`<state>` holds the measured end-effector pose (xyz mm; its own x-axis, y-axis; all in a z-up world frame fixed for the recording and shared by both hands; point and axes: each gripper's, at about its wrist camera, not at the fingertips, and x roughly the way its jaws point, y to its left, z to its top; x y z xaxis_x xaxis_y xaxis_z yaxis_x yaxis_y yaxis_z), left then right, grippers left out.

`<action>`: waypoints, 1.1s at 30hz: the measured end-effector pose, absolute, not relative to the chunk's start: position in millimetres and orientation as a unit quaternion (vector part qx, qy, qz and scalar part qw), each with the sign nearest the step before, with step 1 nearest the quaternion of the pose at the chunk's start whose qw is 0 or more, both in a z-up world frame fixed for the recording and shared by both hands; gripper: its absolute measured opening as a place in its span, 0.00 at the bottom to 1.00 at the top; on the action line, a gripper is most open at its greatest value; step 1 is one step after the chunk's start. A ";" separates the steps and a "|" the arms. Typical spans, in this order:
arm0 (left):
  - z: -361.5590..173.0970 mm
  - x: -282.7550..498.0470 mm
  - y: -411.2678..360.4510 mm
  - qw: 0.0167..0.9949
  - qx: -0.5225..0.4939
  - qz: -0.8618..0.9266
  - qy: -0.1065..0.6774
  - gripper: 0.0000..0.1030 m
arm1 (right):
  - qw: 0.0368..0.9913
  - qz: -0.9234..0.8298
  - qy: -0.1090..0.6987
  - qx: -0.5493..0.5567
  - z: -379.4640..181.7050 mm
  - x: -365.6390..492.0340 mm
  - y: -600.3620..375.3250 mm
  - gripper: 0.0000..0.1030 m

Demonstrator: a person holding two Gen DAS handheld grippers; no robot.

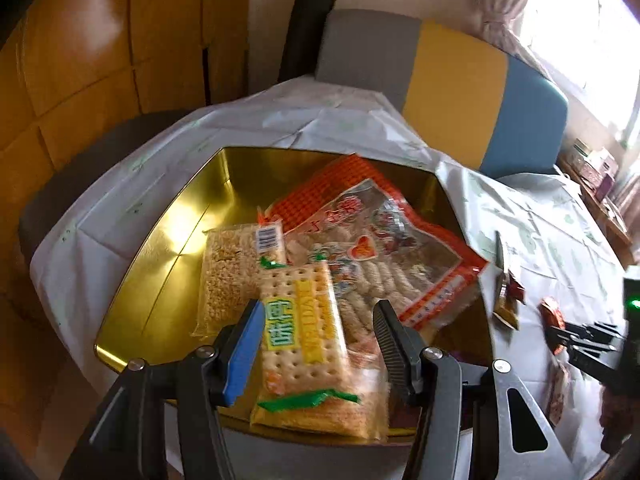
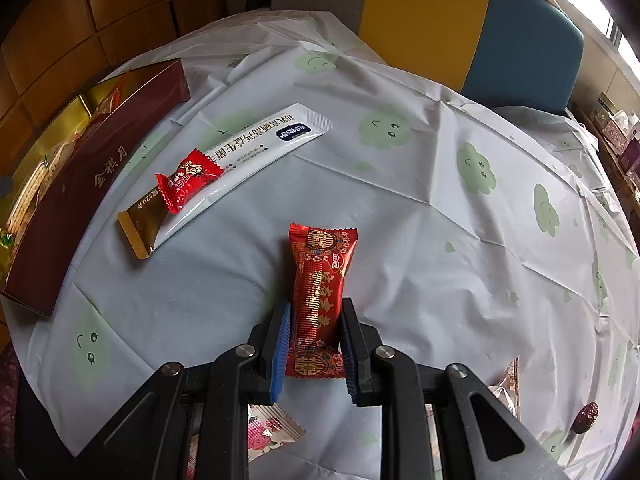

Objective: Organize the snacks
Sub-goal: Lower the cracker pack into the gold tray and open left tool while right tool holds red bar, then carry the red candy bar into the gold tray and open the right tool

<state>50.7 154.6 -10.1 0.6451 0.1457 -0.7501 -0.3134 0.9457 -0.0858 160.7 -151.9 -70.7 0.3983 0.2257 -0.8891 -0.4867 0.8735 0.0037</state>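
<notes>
- My right tongs (image 2: 313, 340) are clamped on a red candy bar (image 2: 320, 292), pads pressing its two long sides near the lower end of the wrapper.
- The bar's long axis runs straight up the right wrist frame, in line with my fingers, so most of it sticks out ahead of the grip, just over the worktop (image 2: 420, 208).
- The gold tin (image 2: 60, 120) where the snacks go sits at the far left edge of that frame, behind its dark red wall; I judge the coming move to be a swing leftward, bar end leading.
- Between the bar and the tin lie a long white sachet (image 2: 240, 160) and a small red candy (image 2: 186, 180) resting on it, both left on the worktop.
- My left tongs (image 1: 320, 328) stand apart, hovering over the cracker pack (image 1: 304, 320) in the tin's lower part; the pads flank it but I see no press on it.
- The left hand is nearer the tin, yet the right one holds the next item.
- The tin's left half, gold floor showing, looks like the free spot.
</notes>
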 end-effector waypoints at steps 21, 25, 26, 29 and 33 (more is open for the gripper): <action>12.5 26.0 124.7 0.920 -0.071 0.092 0.373 0.55 | 0.829 0.205 0.500 -0.144 -70.4 158.7 -148.1 0.22; 12.2 22.3 128.5 0.920 -0.078 0.090 0.372 0.55 | 0.825 0.194 0.512 -0.142 -69.6 162.4 -145.3 0.22; 12.2 21.5 129.4 0.920 -0.080 0.090 0.372 0.55 | 0.825 0.190 0.513 -0.141 -69.5 162.9 -144.8 0.22; 11.4 18.5 134.6 0.920 -0.087 0.092 0.370 0.55 | 0.829 0.173 0.513 -0.140 -68.5 161.6 -142.6 0.21; 10.2 15.1 141.9 0.920 -0.096 0.096 0.369 0.55 | 0.831 0.154 0.519 -0.124 -65.0 160.8 -144.5 0.21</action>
<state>15.1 141.9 10.2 0.7099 0.1054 -0.6964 -0.2465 0.9634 -0.1054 160.8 -144.5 -65.0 0.4132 0.1277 -0.9017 -0.3846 0.9219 -0.0457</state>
